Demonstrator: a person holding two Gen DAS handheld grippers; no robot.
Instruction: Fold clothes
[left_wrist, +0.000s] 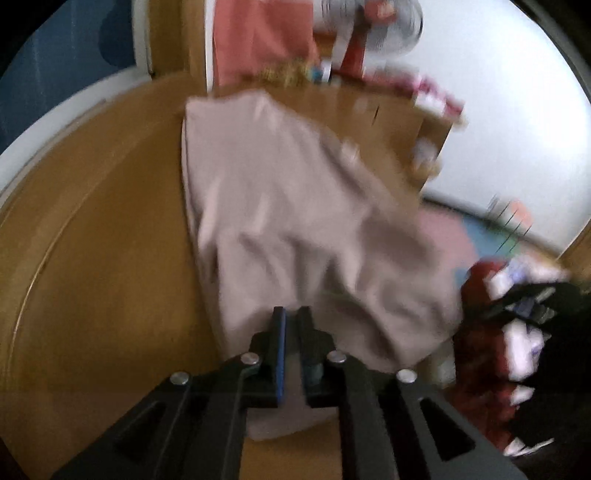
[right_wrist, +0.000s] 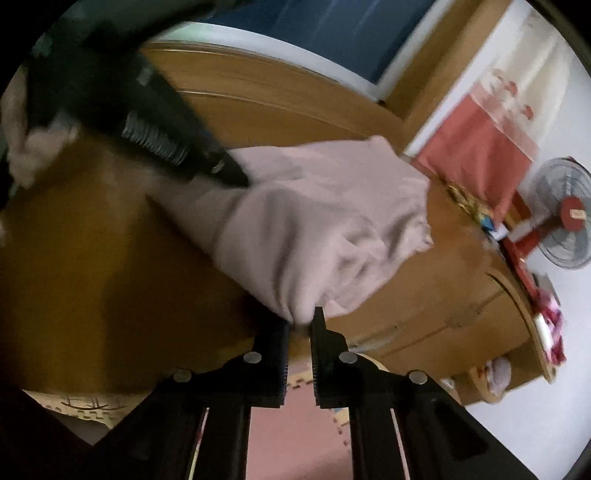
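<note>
A beige garment (left_wrist: 295, 203) lies rumpled and partly folded on the brown wooden table (left_wrist: 92, 258). My left gripper (left_wrist: 291, 314) hovers over the garment's near edge, its jaws almost together with only a thin slit, and no cloth is visibly pinched in them. In the right wrist view the same garment (right_wrist: 325, 214) stretches across the table (right_wrist: 92, 266). My right gripper (right_wrist: 301, 319) is shut on a bunched corner of it at the table's edge. The left gripper (right_wrist: 236, 177) comes in from the upper left, its tip resting on the cloth. The left wrist view is blurred.
A fan (right_wrist: 565, 214) and a red hanging cloth (right_wrist: 480, 155) stand past the table's far end, with small clutter (left_wrist: 436, 92) along that edge. A pink floor mat (right_wrist: 295, 443) lies below the table edge. Dark red and white clothing (left_wrist: 495, 332) shows at the right.
</note>
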